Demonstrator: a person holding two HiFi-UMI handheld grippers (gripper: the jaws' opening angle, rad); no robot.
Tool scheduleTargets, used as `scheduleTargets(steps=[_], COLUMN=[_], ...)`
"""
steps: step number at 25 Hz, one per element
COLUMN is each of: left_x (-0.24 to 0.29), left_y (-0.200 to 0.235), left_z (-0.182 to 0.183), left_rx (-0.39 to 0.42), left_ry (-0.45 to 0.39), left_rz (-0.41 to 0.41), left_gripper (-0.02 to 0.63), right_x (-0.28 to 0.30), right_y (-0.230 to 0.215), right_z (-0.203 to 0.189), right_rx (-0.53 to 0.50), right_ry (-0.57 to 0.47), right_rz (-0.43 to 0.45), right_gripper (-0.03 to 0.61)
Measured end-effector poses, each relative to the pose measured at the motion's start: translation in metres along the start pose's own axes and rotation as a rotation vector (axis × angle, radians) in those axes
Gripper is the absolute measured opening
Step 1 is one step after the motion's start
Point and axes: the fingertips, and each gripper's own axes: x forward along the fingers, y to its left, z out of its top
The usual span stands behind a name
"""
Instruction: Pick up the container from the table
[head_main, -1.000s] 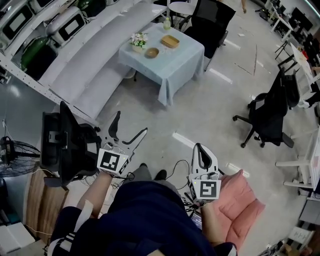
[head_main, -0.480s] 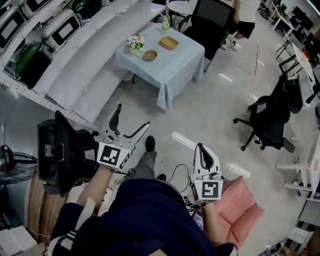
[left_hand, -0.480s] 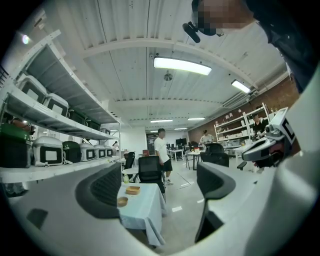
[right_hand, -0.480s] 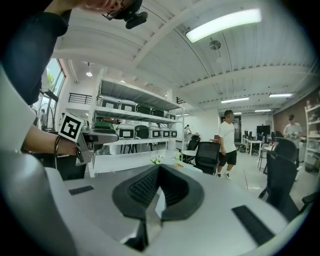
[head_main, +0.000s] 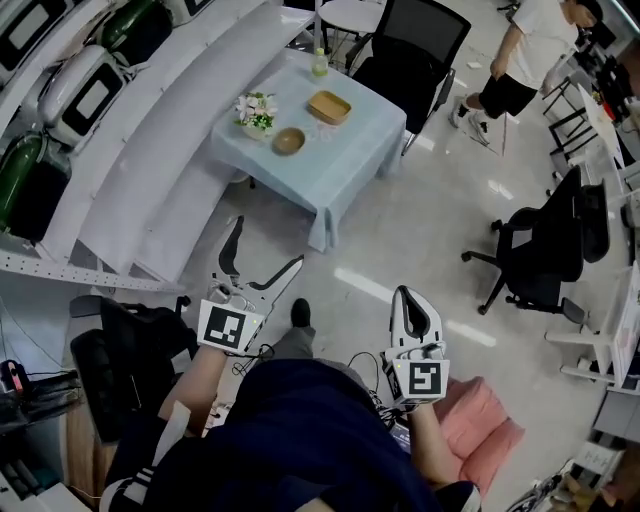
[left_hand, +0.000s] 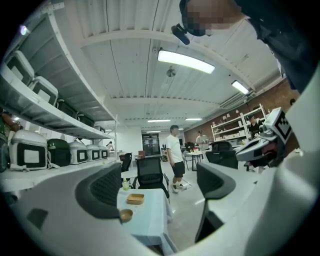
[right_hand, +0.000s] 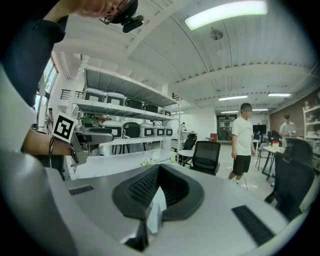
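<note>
Container (left_hand: 135, 198) visible past left gripper (left_hand: 160, 183), seemingly hidden behind right gripper (right_hand: 159, 192)

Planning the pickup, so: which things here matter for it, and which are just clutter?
Job: rectangular wooden container, table, left gripper, right gripper.
Lying about: round bowl, flowers, bottle, office chair.

Head cam down; table (head_main: 355, 130) shared.

Open floor (head_main: 420, 240) up to table (head_main: 355, 130); shelving (head_main: 160, 150) left, chair (head_main: 415, 45) behind.
</note>
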Motion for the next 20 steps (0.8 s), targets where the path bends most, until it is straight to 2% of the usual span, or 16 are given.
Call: scheduleTargets(steps=[2,5,12,20], left_x=[0.022,0.052,0.121,0.223], left_y=[0.018,0.042,0.071,0.1], left_z=[0.002,-0.002,-0.008,-0.035], left_rx=[-0.013,0.012,0.01,0.033], left_ry=[-0.009,0.002,-0.012,0.039], left_rz=[-0.009,-0.025,-0.043,-0.022], left_gripper=[0.465,0.465,0.465,0.465], right_x=[0.028,0.062,0.13,0.226], right_y=[-0.006,-0.012,-0.043,-0.099], right_z=[0.007,0.013,0.02,0.021], right_rx=[-0.006,-0.005,-0.011,-0.007], right_ry=[0.012,0.013,0.023,0.03], right_rz=[-0.015,-0.019,-0.005,0.068], right_gripper=[0.0,0.0,0.0,0.0])
